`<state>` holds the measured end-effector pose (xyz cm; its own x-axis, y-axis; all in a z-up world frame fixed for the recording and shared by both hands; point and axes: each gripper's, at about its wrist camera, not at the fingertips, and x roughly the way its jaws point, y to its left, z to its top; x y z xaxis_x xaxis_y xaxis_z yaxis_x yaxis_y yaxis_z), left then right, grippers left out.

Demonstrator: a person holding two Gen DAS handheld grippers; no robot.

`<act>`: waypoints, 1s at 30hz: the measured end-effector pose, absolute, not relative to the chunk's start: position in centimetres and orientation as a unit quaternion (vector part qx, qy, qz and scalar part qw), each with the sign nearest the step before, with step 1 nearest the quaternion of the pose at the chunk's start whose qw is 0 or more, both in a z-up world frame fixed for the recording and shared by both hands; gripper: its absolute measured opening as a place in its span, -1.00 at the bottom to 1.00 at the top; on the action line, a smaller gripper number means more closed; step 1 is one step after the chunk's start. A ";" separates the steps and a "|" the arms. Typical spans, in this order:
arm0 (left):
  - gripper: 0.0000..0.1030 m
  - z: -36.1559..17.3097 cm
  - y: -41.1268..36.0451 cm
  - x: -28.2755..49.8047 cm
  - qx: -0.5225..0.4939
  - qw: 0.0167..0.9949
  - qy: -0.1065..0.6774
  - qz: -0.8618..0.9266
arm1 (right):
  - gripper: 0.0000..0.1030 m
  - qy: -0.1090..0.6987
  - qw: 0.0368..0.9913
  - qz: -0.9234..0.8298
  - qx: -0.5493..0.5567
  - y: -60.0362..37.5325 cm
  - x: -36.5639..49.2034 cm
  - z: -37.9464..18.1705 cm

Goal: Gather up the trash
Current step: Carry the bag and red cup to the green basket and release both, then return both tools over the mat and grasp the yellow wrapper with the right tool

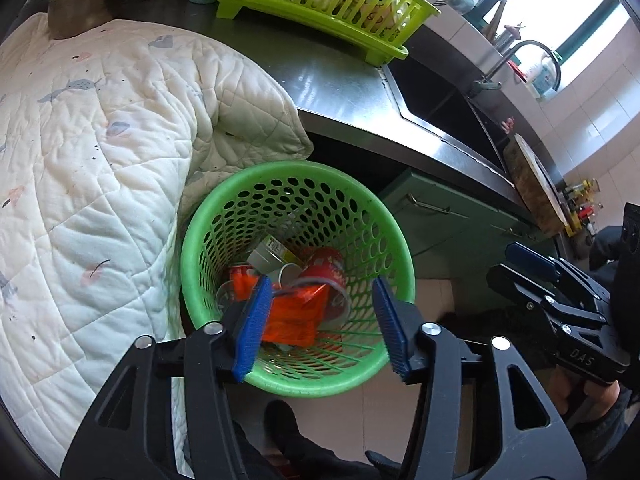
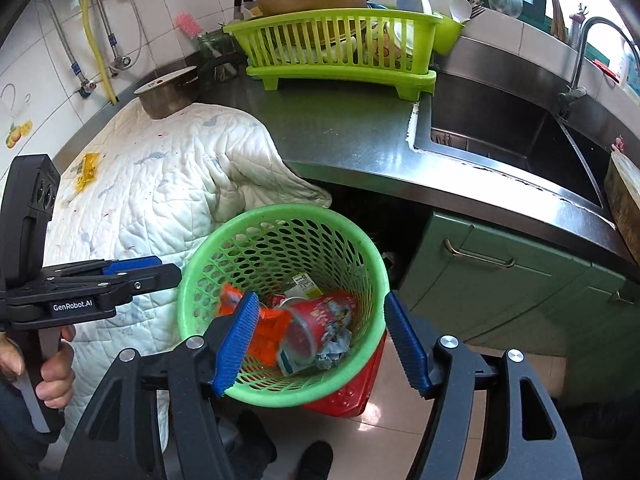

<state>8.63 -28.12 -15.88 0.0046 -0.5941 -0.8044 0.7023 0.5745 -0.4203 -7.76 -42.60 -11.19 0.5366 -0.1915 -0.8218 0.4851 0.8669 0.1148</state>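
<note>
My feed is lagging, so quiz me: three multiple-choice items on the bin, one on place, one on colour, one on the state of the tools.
1. Where does the green basket stand?
A. in the sink
B. on the floor beside the quilt-covered counter
C. on the dish rack

2. What colour is the wrapper lying on the quilt?
A. yellow
B. purple
C. black

3. How are the left tool and right tool?
A. both shut on trash
B. one holds a cup
C. both open, holding nothing

Key: 1 B, floor tiles show around its base; 2 A, seen in the right wrist view; 3 C, fingers spread, nothing between.
</note>
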 end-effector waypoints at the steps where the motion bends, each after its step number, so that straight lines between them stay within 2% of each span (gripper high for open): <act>1: 0.13 -15.8 -27.9 8.7 0.049 0.709 0.535 -0.457 | 0.26 0.438 0.862 -0.195 0.166 -42.5 -7.7 -11.1; 4: 0.17 -15.5 -26.9 9.2 0.041 0.715 0.534 -0.449 | 0.29 0.437 0.864 -0.188 0.163 -42.1 -7.1 -11.0; 6: 0.27 -15.3 -26.1 9.6 0.036 0.722 0.533 -0.440 | 0.31 0.436 0.867 -0.182 0.160 -41.9 -6.6 -10.9; 18: 0.41 -13.2 -20.3 12.8 0.013 0.769 0.511 -0.384 | 0.45 0.435 0.878 -0.140 0.142 -39.4 -2.2 -10.5; 30: 0.55 -9.9 -12.7 16.9 -0.005 0.841 0.457 -0.290 | 0.59 0.434 0.890 -0.078 0.117 -35.4 4.0 -10.0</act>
